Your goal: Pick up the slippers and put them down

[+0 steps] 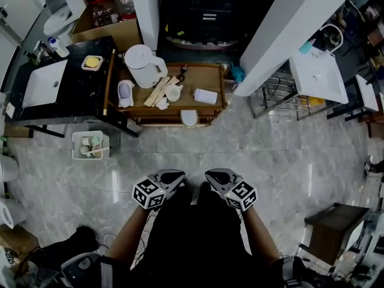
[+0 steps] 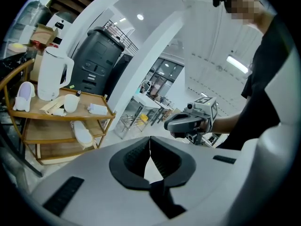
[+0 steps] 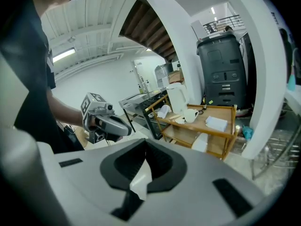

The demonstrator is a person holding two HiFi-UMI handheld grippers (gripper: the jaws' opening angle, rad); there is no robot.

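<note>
Though shut (both), hand-held grippers abreast.

Head view looks steeply down; both gripper views face the wooden shelf.

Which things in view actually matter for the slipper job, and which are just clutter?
For the job:
top-shelf slipper
lower-shelf slipper
left claw and right claw, both shut and empty

Just lying about:
kettle
cup
wooden sticks
folded paper
floor basket
</note>
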